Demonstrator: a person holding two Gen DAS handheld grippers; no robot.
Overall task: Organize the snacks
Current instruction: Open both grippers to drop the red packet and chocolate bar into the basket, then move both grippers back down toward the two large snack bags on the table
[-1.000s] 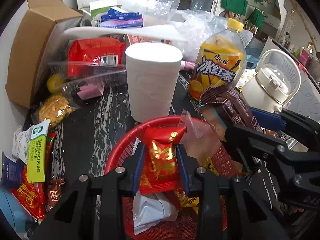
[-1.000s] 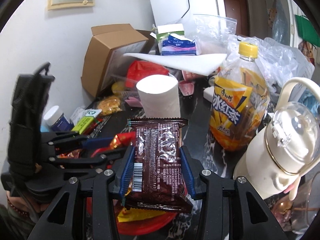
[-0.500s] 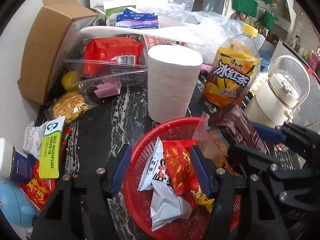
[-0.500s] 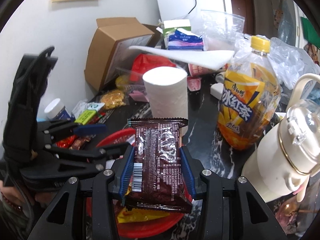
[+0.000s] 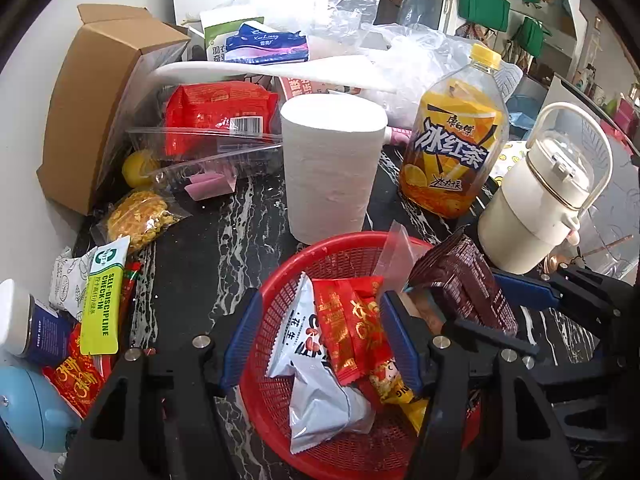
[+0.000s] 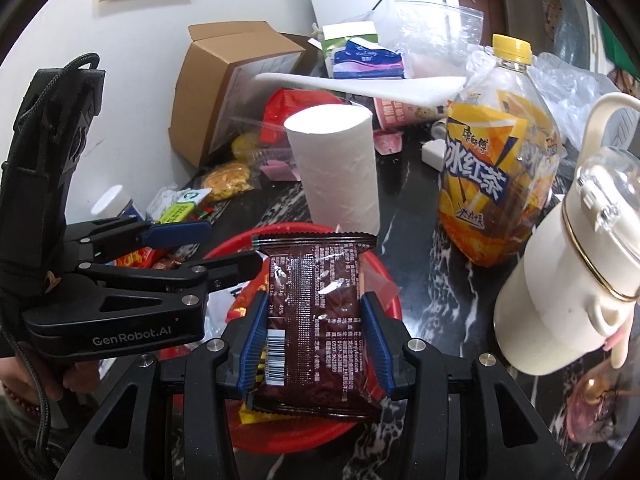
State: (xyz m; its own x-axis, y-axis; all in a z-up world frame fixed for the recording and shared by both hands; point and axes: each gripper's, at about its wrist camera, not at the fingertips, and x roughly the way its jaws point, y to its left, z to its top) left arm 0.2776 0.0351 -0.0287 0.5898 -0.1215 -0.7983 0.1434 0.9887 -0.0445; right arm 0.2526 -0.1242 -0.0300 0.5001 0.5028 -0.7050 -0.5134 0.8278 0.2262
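The left wrist view looks down into the red basket [image 5: 352, 256] on the dark marbled counter [image 5: 208, 248], showing what lies inside: a red snack packet [image 5: 348, 328], a silver-white packet [image 5: 316, 392] and a yellow packet [image 5: 396, 388]. The left claw [image 5: 320, 340] hangs over the basket's near side with its blue-padded fingers wide apart and nothing between them; the red packet lies in the basket below the gap.

The right wrist view hides most of that, because the brown snack packet [image 6: 316, 320] fills its centre. The right claw [image 6: 316, 340] pinches this packet by its long edges, holding it flat and level above the basket [image 6: 384, 280]. From the left view the same packet [image 5: 460, 280] appears tilted over the basket's right rim, with the right claw reaching in from the right.

Only the right view shows the left claw's whole body [image 6: 120, 288], held sideways at left, pointing toward the basket. Behind the basket stand a paper roll [image 6: 336, 168], an iced tea bottle [image 6: 496, 172] and a cream kettle [image 6: 572, 280].
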